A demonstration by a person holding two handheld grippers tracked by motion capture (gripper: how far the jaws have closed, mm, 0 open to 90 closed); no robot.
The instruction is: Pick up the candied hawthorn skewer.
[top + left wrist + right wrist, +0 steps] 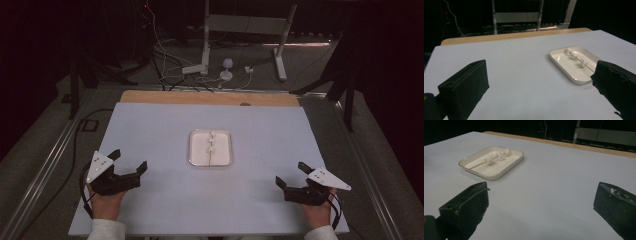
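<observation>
High view, left gripper: held in the person's left hand at the near left of the table; jaws spread wide, nothing between them.
High view, right gripper: held in the right hand at the near right; jaws also wide apart and empty.
Left gripper view: the two black jaws frame bare white tabletop; the tray lies ahead and to the right, well apart from them.
Right gripper view: the tray lies ahead and to the left, also well apart.
Tray position: middle of the table, between the two grippers and farther out than both.
Tray contents: a thin wooden skewer lying along the tray's length, with about three small white lumps threaded on it; they look like marshmallows, though I cannot be sure.
Skewer handling: likely very light, stiff yet thin enough to snap or roll; it lies flat on the tray floor, so it would be awkward to pinch from above.
Lump handling: probably soft and squashy, perhaps a little sticky; a hard squeeze would deform them.
Where to take hold: the bare stick end nearest the person seems the best spot, gripped across its width.
Tray handling: looks rigid, shallow and smooth-glazed, probably slippery; its raised rim is the place to steady it.
</observation>
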